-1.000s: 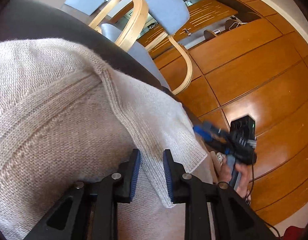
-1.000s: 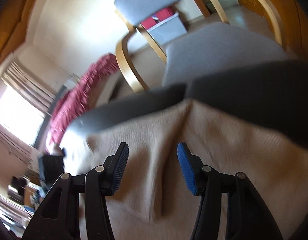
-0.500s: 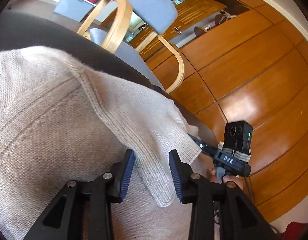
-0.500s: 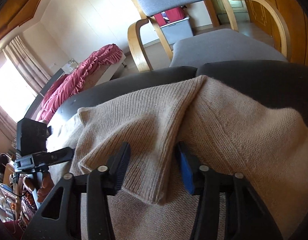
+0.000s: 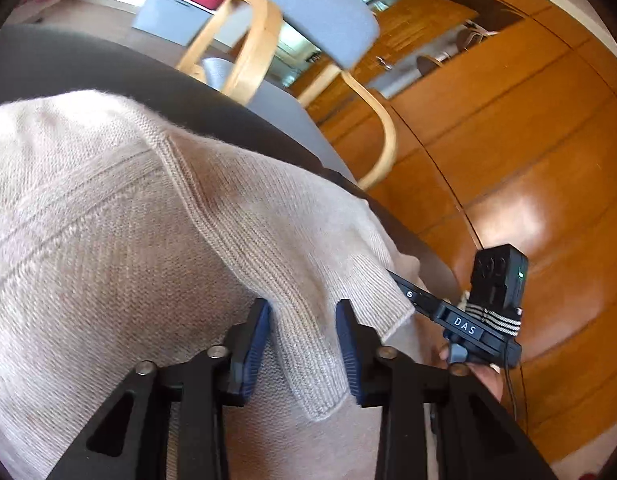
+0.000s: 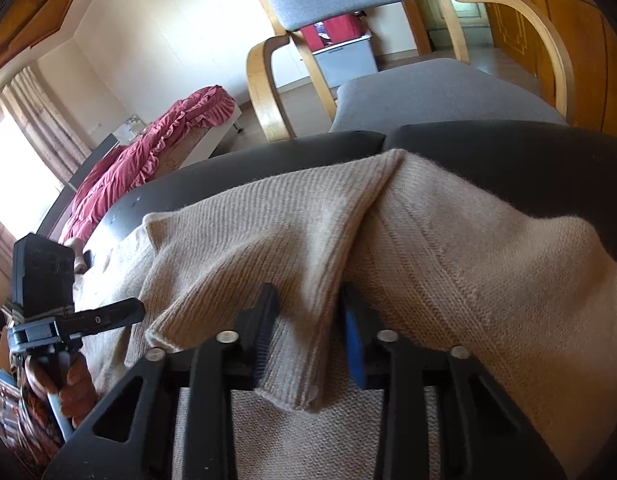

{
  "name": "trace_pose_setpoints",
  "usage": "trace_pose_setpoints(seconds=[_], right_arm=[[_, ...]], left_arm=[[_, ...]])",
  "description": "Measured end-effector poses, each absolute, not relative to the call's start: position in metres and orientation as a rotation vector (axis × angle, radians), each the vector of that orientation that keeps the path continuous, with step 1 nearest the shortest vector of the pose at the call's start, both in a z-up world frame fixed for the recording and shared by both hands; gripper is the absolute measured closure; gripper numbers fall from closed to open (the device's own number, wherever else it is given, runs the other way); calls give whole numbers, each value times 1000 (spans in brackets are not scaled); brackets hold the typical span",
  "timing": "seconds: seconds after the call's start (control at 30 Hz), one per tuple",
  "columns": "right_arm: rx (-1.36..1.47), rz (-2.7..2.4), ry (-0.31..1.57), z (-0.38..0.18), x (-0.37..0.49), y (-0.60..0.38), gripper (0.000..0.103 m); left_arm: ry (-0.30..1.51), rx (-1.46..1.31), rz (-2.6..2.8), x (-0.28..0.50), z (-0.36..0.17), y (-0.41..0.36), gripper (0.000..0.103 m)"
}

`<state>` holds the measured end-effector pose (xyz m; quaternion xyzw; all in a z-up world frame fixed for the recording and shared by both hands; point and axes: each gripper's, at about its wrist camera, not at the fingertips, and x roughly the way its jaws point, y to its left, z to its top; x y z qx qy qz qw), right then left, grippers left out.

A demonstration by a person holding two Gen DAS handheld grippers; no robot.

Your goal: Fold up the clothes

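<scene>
wood-panelled walls (image 5: 528, 168) and a bentwood armchair with grey cushions (image 6: 440, 92) stand beyond a dark table (image 6: 508, 152), with a bed heaped in red bedding (image 6: 148, 152) off toward the window. on the table lies a beige knit sweater (image 5: 88, 248), spread across most of the near surface, its body running away from both cameras toward the far edge.

in the left wrist view a sleeve (image 5: 292, 240) runs from a shoulder seam far ahead of the fingers back down between them, its ribbed cuff hanging just past the pads toward the camera. the long axis of that sleeve slants from upper left to lower right. the left gripper (image 5: 304, 344) sits low over the sweater with its fingers (image 5: 252, 344) parted about the width of the sleeve, one on either side of the fabric; whether the pads press the knit or only flank it cannot be told.

in the right wrist view the other sleeve (image 6: 276, 232) runs likewise from the far shoulder down between the fingers, cuff end nearest the camera. the right gripper (image 6: 308, 332) is posed the same way, fingers (image 6: 354, 344) spread around the fold, grip unclear.

each view shows the opposite gripper off to the outer side of the fingers, held by a hand (image 6: 74, 388) level with the table edge.
</scene>
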<state>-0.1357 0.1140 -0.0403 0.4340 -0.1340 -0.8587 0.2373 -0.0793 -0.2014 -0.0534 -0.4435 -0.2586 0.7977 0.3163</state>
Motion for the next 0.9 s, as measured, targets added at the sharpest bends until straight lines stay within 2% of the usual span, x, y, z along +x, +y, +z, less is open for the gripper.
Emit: trace_pose_setpoints(seconds=[0.13,0.33,0.57,0.73,0.9], right_arm=[[1188,-2334,-440,-43,-137,121,84],[1136,-2334,-420,-34,-132,118,94],[1082,-2226,-531,-28,-127,121,94],[1060,-2132,-592,-24,-123,118,96],[1142,-2131,-500,-29,-124,109,96]], left_arm=[[-622,-1096,2080,-73,-50,-197,92],[-818,-969,2036,-76,-50,-229,93],[-946,-892,2009,-84,-50,-258,93],[-870,-906,2025,-83,-46,-261,93],[-675,-1116,2167,-91,-56,-247,93]])
